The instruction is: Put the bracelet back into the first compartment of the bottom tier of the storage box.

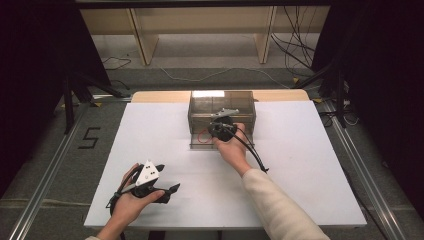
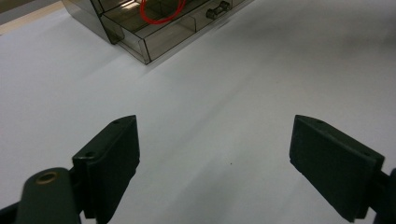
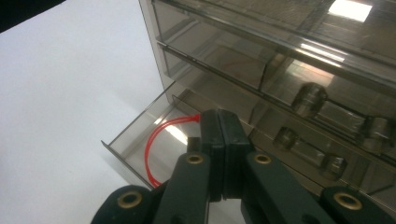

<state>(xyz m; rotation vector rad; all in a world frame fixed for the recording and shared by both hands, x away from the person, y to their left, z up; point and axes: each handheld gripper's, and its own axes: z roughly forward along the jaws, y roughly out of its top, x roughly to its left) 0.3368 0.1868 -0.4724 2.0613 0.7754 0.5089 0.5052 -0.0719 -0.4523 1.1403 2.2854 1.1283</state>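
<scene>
Well, the right gripper (image 3: 219, 122) sat clenched, its jaws pressed flat together, seemingly pinching one end of the red band (image 3: 150, 149) that curved down into the open bottom drawer (image 3: 135, 137) of the smoky plastic cabinet (image 1: 222, 107). That band looked thin, limp and feather-light, so a fingertip pinch anywhere along it should do. The cabinet was hard, glossy, brittle-looking, with round knobs. The left gripper (image 2: 215, 163) hung released over the matte white table (image 2: 233, 93).

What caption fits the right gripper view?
Shut right gripper at the open bottom drawer of a clear cabinet, red loop inside.
</scene>
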